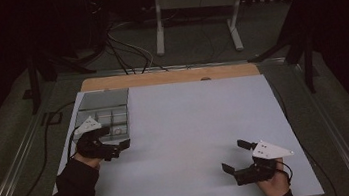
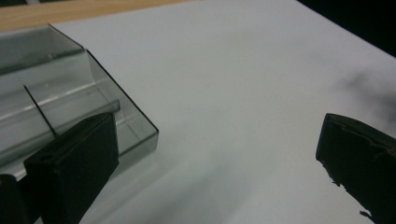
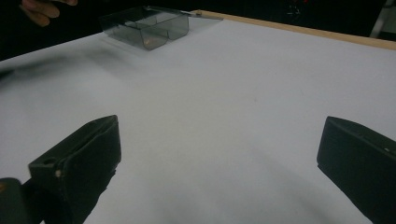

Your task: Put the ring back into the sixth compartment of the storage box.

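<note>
Jaws of the left gripper (image 1: 118, 147) stand wide apart with nothing between them, hovering just off the near right corner of the clear compartment box (image 1: 106, 111). That box sits at the far left corner of the desk (image 1: 196, 125), its near wall (image 2: 135, 135) just beside the left jaw in the left gripper view. A small object (image 3: 148, 42) lies in one near compartment; what it is cannot be told. To take the box well, I judge the gripper should swing left, put one jaw inside and one outside the wall, and close squarely so the thin plastic does not skid. The right gripper (image 1: 234, 157), also spread open and empty, hovers near the desk's near right corner, well apart from the box.
</note>
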